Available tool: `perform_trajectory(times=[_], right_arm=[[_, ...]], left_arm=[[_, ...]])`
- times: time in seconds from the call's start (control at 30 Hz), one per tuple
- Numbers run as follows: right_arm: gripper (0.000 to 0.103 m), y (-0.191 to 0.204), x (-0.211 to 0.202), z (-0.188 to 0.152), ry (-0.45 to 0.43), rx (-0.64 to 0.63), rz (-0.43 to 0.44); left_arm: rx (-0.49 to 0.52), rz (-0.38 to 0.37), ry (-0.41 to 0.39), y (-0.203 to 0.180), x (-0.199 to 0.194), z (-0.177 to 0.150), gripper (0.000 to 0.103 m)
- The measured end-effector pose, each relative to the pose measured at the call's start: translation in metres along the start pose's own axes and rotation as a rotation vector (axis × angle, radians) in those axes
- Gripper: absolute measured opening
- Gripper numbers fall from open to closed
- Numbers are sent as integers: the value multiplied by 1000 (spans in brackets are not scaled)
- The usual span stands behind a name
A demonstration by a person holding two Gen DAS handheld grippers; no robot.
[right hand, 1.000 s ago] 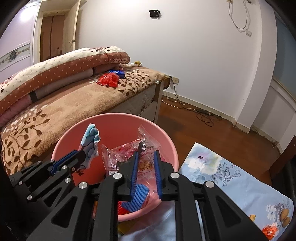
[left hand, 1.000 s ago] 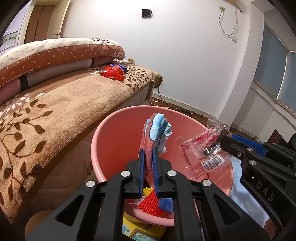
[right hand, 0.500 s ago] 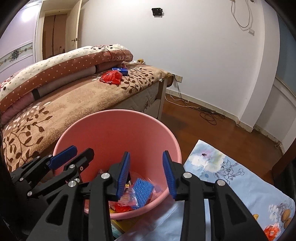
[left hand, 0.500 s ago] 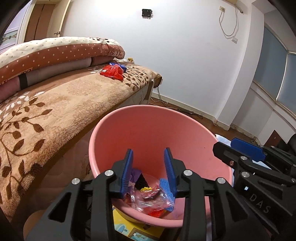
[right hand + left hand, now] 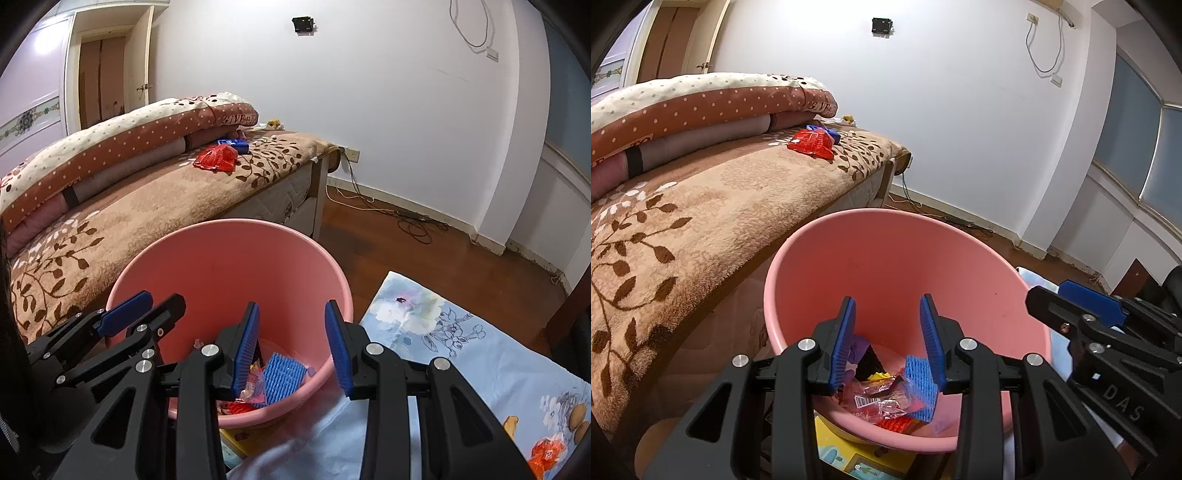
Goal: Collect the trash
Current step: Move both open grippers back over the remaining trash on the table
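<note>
While both hovered over the pink basin (image 5: 886, 258), we logged left gripper (image 5: 888, 343) and right gripper (image 5: 291, 343) spread, empty.

You're in a home bedroom: a bed (image 5: 155, 206) under a leaf-patterned brown blanket (image 5: 701, 206), folded polka-dot quilts (image 5: 122, 140) stacked on it, a wooden door (image 5: 107, 77), wood flooring (image 5: 424, 258).

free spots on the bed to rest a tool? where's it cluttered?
Bare: the brown leaf-patterned blanket between the folded polka-dot quilts and the bed edge beside the pink plastic basin. Crowded: the far end, where the red crinkly wrapper and blue packet lie, and the basin floor, full of wrappers.
</note>
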State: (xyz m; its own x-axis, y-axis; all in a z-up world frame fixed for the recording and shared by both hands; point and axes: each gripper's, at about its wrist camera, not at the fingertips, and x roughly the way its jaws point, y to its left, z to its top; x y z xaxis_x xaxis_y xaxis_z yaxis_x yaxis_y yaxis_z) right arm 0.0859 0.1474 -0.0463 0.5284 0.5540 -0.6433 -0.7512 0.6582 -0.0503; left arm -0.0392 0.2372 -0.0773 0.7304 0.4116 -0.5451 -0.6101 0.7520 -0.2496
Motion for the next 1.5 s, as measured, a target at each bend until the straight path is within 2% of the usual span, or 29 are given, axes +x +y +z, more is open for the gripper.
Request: perform_trajectory(times=[0.33, 0.5, 0.77, 0.83, 1.0, 1.23, 1.43, 1.5], right_arm=[[36, -15, -15, -6, -13, 51, 1], [36, -25, -29, -11, -23, 92, 10], [36, -50, -64, -26, -46, 167, 7], [36, -59, -73, -31, -49, 190, 1], [36, -82, -96, -46, -56, 245, -18], [36, -121, -128, -75, -60, 322, -58], [37, -165, -158, -108, -51, 411, -130], [41, -178, -167, -118, -50, 435, -163]], left_arm=[[19, 19, -7, -5, -3, -4, 37], [50, 42, -40, -9, -12, -6, 36], [80, -6, -43, -15, -28, -6, 36], [115, 14, -78, -21, -36, -5, 36], [201, -4, -124, -37, -53, 0, 37], [269, -104, -89, -61, -70, 6, 37], [347, -191, -46, -94, -79, 4, 37], [375, -220, -30, -105, -80, 3, 37]])
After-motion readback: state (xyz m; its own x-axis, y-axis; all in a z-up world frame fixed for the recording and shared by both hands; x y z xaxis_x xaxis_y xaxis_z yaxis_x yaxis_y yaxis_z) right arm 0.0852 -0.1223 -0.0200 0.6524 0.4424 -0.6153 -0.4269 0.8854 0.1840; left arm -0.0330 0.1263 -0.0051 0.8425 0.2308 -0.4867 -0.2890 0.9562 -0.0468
